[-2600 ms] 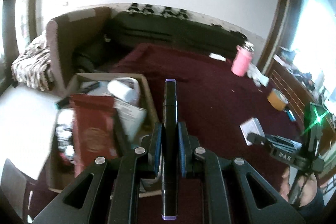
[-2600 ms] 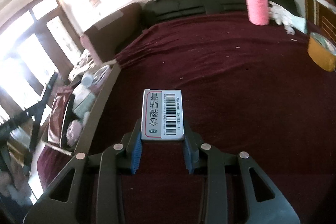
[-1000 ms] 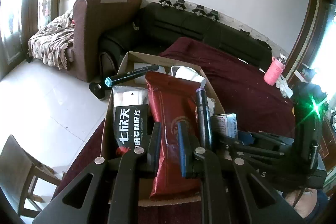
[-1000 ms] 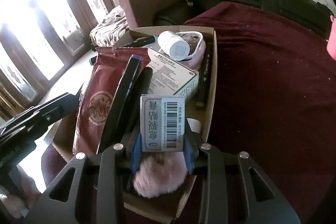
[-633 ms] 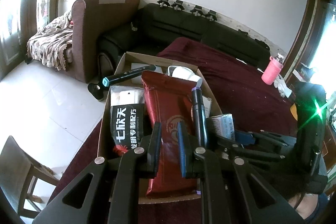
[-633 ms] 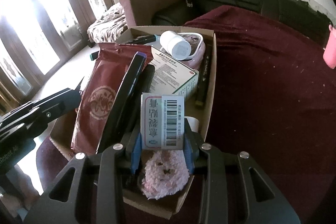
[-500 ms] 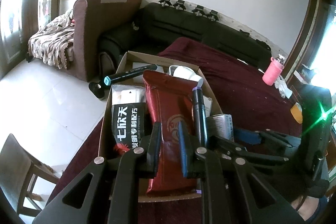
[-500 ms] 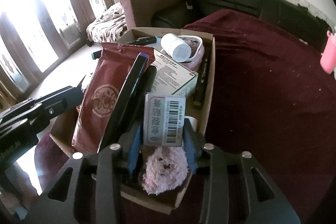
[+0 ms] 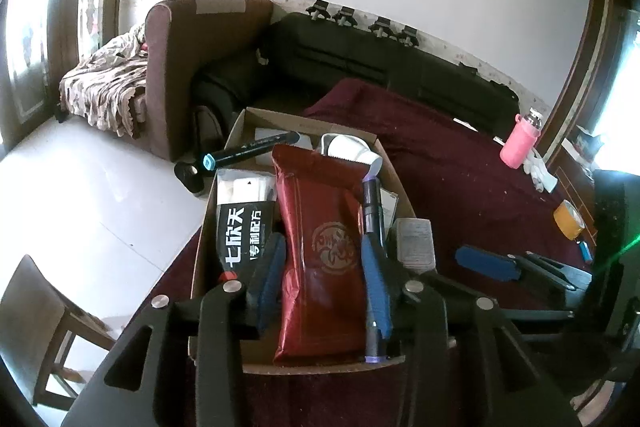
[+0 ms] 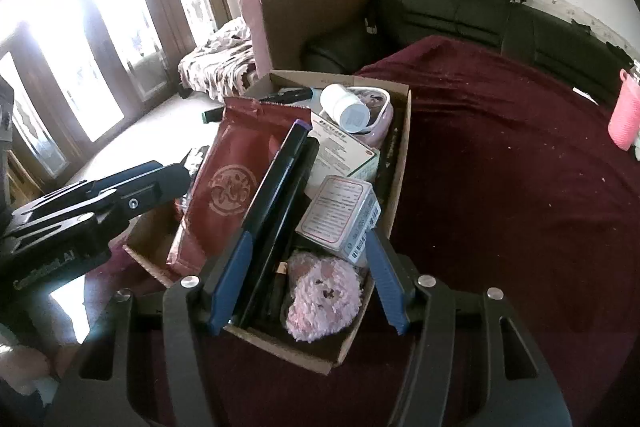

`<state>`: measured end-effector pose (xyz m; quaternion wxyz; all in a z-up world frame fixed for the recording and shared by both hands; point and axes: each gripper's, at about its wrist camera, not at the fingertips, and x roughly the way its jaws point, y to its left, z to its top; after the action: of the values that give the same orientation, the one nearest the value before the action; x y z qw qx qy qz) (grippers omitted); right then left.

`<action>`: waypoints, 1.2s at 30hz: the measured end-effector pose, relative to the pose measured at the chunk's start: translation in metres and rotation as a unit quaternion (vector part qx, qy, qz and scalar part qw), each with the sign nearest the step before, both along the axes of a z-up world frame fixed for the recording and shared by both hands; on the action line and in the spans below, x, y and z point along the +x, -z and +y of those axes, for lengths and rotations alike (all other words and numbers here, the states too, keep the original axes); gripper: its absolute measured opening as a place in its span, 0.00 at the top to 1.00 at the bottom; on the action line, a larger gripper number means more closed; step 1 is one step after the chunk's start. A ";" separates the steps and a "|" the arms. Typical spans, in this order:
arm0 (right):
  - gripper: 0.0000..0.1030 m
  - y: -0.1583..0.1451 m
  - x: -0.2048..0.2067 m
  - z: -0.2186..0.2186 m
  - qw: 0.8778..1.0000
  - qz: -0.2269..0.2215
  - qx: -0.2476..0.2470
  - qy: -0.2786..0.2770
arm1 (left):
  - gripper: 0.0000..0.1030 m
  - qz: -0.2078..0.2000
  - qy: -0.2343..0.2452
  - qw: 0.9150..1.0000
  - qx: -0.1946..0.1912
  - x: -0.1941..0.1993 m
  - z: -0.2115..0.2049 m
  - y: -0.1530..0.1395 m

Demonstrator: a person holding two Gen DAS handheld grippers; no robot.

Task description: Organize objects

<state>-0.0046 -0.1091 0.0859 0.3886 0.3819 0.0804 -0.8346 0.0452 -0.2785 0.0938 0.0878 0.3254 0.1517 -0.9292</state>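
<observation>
Left wrist: maroon cloth point(image 9: 460, 179) bears cardboard box point(image 9: 200, 251).

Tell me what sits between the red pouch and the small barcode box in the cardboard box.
The black purple-capped marker lies between the red pouch and the small barcode box, clearest in the right wrist view.

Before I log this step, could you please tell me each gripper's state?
Left gripper: jaws opening, holding nothing; marker lies in the box.
Right gripper: jaws opening, carton released.
</observation>
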 end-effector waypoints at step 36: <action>0.22 -0.002 0.001 0.134 0.993 0.029 -0.077 0.083 | 0.01 0.010 -0.138 0.978 -0.156 0.001 0.079 -0.010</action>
<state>-0.0035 0.0248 0.0879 0.3440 0.3323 -0.0045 -0.8782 0.0460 -0.1999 0.1040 0.2633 0.2744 0.0486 -0.9236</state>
